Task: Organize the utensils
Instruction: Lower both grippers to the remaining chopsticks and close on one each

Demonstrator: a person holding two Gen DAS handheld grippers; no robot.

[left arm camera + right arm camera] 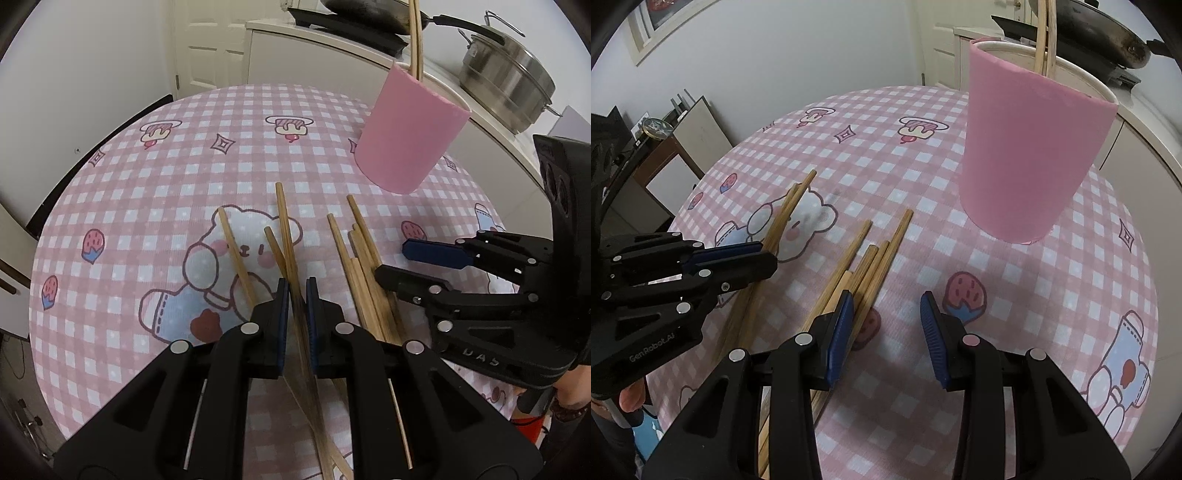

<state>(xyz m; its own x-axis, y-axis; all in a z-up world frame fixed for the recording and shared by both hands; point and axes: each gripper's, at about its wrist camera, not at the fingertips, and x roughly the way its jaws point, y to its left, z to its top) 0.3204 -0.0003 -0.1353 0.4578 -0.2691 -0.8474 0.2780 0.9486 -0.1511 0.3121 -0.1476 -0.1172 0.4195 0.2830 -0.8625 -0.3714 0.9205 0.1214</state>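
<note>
Several wooden chopsticks (364,266) lie loose on the pink checked tablecloth (155,177). My left gripper (297,295) is shut on one chopstick (286,229) that points away between its pads. A pink holder cup (410,136) stands at the far right with two chopsticks (415,40) upright in it. My right gripper (886,314) is open and empty just above the cloth, its left pad beside a bundle of chopsticks (871,254). The cup also shows in the right wrist view (1030,147), ahead and to the right.
A counter behind the table carries a steel pot (513,85) and a dark pan (369,14). A white door (210,44) is at the back. Low furniture (665,155) stands left of the table.
</note>
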